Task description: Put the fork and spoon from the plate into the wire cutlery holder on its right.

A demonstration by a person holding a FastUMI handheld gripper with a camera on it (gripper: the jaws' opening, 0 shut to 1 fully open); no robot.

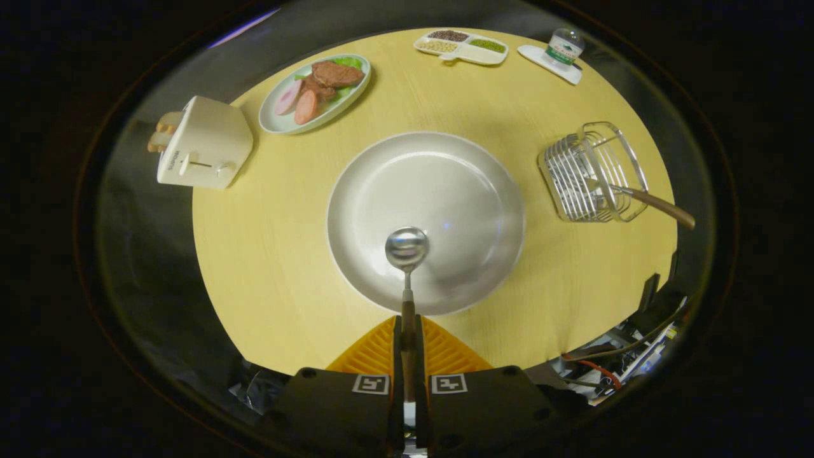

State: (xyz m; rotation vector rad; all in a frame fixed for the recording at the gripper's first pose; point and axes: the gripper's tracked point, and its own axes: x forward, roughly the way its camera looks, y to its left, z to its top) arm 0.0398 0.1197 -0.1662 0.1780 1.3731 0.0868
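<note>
Toaster [205, 143] carries a small brand word on its side, too blurred to read. Bottle [563, 48] label print illegible. Nothing else has text.

The gripper [407, 331] had two ribbed, wedge-shaped fingers [372, 356] tapering to a point. Behind them sat two dark, blocky carriers [337, 407] with rounded corners and small screw holes, each bearing a square black-and-white marker [371, 383] near the inner edge.
</note>
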